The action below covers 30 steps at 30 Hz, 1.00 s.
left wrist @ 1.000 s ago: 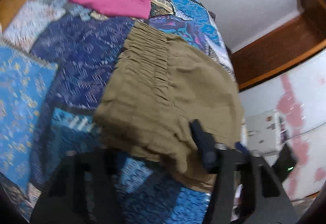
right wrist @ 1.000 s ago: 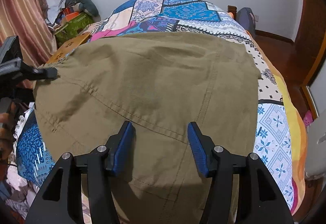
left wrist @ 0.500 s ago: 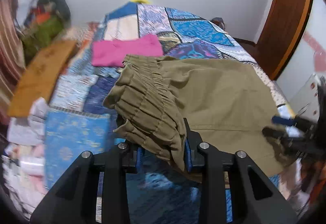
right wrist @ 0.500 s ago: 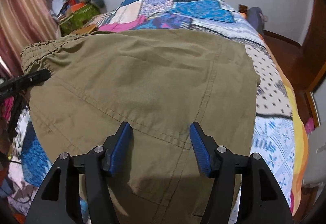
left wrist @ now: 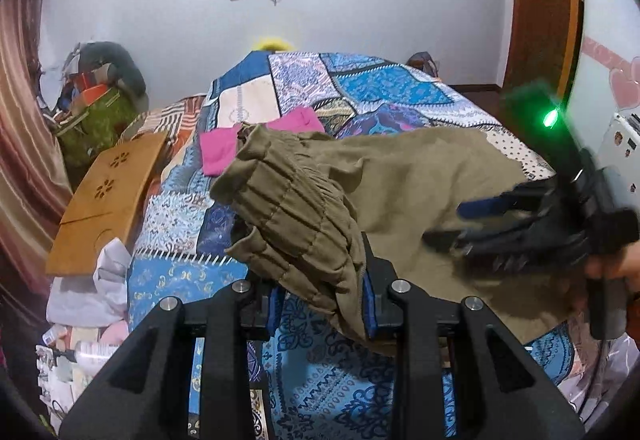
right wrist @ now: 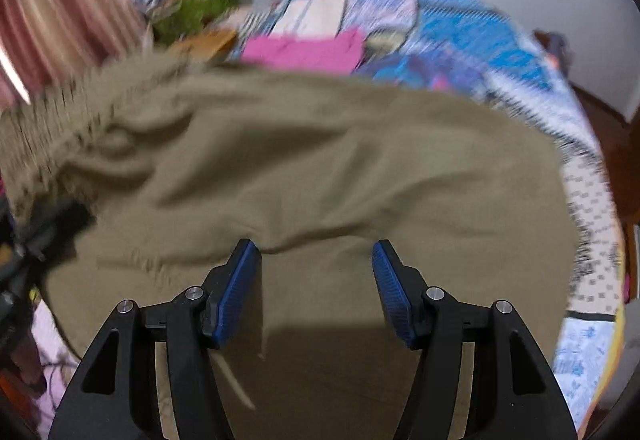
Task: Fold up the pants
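Note:
Olive-green pants (left wrist: pixel 420 176) lie spread across a patchwork quilt (left wrist: pixel 360 88) on a bed. My left gripper (left wrist: pixel 320 304) is shut on their bunched elastic waistband (left wrist: pixel 288 208), which is lifted off the quilt. In the left wrist view my right gripper (left wrist: pixel 480 224) shows blurred at the right, over the far side of the pants, held by a hand. In the right wrist view the right gripper (right wrist: pixel 316 280) stands open just above the pants (right wrist: pixel 320 160), with cloth below its pads and nothing pinched. The waistband (right wrist: pixel 48 128) rises at that view's left.
A folded pink garment (left wrist: pixel 224 148) lies on the quilt behind the pants. A wooden board (left wrist: pixel 108 196) leans at the bed's left side, with bags and clutter (left wrist: pixel 92 88) beyond. A wooden door (left wrist: pixel 540 0) is at the right.
My left gripper rolled upright, closed on the waistband and lifted it. The right gripper slid sideways across the pants, still open.

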Motion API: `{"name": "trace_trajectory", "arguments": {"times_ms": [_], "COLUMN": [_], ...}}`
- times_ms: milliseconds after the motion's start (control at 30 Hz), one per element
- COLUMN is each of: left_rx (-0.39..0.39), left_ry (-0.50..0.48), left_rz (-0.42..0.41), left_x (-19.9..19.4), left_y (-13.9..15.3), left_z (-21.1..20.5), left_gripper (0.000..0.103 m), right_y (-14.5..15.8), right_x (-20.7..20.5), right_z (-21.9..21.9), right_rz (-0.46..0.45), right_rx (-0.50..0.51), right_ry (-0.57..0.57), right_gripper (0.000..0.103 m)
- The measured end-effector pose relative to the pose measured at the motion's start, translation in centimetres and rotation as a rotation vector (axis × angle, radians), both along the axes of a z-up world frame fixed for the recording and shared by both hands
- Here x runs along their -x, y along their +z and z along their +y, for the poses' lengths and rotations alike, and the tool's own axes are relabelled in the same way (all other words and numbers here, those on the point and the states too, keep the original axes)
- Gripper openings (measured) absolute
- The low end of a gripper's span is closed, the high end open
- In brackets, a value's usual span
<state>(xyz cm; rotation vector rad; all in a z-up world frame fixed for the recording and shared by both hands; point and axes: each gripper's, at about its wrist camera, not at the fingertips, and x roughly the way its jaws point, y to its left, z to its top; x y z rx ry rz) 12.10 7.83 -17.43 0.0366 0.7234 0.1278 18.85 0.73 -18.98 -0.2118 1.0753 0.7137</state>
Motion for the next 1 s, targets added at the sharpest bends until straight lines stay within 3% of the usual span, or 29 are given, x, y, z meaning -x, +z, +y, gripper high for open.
{"name": "trace_trajectory", "arguments": {"times_ms": [200,467,700,867,1000], "left_rx": [-0.077,-0.134,-0.09,-0.089,-0.08], "left_ry": [-0.029,-0.096,-0.161,-0.203,-0.235], "left_rz": [-0.057,-0.133,-0.14,-0.131,-0.124], "left_x": [0.1,-0.1,-0.7,-1.2,-1.7], "left_y": [1.6,4.2,5.7,6.2,6.7], "left_z": [-2.1,-5.6,-8.4,-10.1,-11.4], "left_gripper": [0.031,0.031,0.028,0.027,0.027], "right_y": [1.5,3.1,0.7,1.5,2.3], "right_x": [0.8,5.1,7.0,7.0,7.6], "right_z": [-2.1,-9.1,-10.9,-12.2,-15.7], "right_rz": [0.001,-0.064,-0.032,-0.023,-0.059], "right_rx": [-0.036,-0.088,-0.079,-0.135,-0.149], "right_ry": [-0.029,-0.139,-0.166,-0.193,-0.274], "right_gripper": [0.057,0.057,0.058,0.058,0.058]}}
